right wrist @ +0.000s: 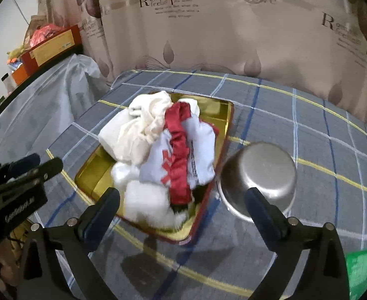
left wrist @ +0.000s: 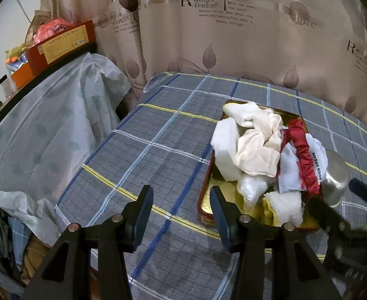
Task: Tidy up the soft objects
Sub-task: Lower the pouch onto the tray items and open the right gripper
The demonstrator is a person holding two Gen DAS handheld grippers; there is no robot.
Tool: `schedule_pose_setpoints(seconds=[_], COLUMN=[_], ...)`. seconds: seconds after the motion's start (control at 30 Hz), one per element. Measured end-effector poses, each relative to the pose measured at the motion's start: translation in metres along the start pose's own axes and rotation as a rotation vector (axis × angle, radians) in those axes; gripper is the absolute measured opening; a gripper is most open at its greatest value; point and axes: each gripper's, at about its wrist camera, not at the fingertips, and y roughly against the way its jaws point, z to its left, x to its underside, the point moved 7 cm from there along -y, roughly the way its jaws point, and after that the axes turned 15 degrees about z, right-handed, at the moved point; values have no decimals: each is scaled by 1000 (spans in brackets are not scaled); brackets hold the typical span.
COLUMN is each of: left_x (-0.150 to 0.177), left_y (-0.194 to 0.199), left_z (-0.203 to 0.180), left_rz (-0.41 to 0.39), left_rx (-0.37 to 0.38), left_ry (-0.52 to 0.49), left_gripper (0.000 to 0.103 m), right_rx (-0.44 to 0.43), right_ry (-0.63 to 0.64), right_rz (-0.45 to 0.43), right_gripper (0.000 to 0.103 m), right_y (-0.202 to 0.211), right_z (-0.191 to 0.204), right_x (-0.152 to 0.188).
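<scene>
Satin-red trim (right wrist: 179,165) on limp, light cloths just ahead of my gaping, empty right hand-held gripper (right wrist: 183,208): I'd pinch a raised fold.

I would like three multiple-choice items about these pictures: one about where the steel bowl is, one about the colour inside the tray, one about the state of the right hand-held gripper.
1. Where is the steel bowl?
A. On the checked cloth beside the tray
B. Inside the tray
C. On the red box

2. What colour is the inside of the tray?
A. Blue
B. Gold
C. Black

3. How is the right hand-held gripper?
A. Shut on the bowl
B. Shut on a cloth
C. Open, holding nothing

Key: 1 A, the bowl sits upside down outside the tray's rim; 2 B, bare floor shows gold; 3 C, its fingers stand wide apart.
</scene>
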Motion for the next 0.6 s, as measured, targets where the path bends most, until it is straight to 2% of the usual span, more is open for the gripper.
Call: schedule_pose_setpoints(seconds=[0.6], left_x=[3], left_y=[1], left_z=[-6], left_rz=[2], left_rx=[7], left_ry=[-18], left_gripper=[48], right_rx=[-8], right_ry=[27], right_rz=[35], right_gripper=[100], right_y=[-6], right_z=[8], right_x=[14])
